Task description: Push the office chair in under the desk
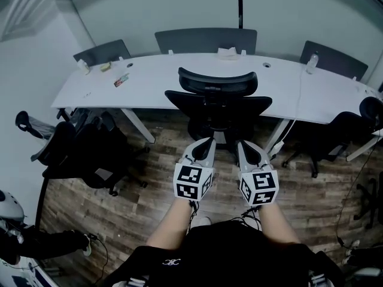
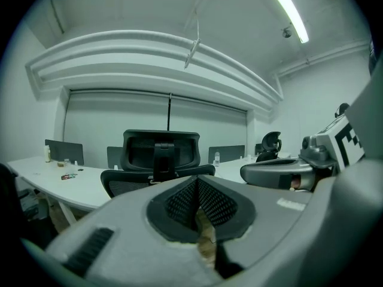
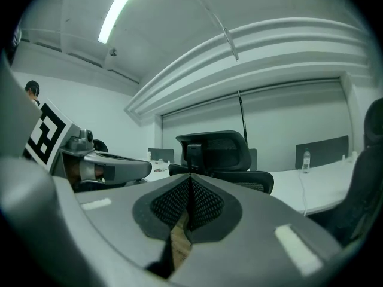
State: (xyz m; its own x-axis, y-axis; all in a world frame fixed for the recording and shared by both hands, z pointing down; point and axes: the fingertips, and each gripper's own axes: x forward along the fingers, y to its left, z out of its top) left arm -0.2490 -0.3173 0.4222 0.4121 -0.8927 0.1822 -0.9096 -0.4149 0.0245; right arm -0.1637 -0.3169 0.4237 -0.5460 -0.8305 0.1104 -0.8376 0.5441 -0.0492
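Observation:
A black mesh office chair [image 1: 218, 103] stands at the long white desk [image 1: 155, 82], its back and headrest toward me and its seat partly under the desk edge. My left gripper [image 1: 207, 142] and right gripper [image 1: 243, 144] are side by side just behind the chair's back, both shut with nothing between the jaws. Whether the tips touch the backrest I cannot tell. In the left gripper view the chair [image 2: 158, 160] fills the middle beyond the closed left gripper [image 2: 197, 184]. The right gripper view shows the chair [image 3: 218, 157] beyond the closed right gripper [image 3: 190, 181].
Another black chair [image 1: 78, 151] stands at the left by the desk, and a third [image 1: 335, 133] at the right. Grey divider panels [image 1: 206, 39] line the desk's far side. A bottle [image 1: 311, 61] and small items [image 1: 121, 79] lie on the desk. Wood floor lies below.

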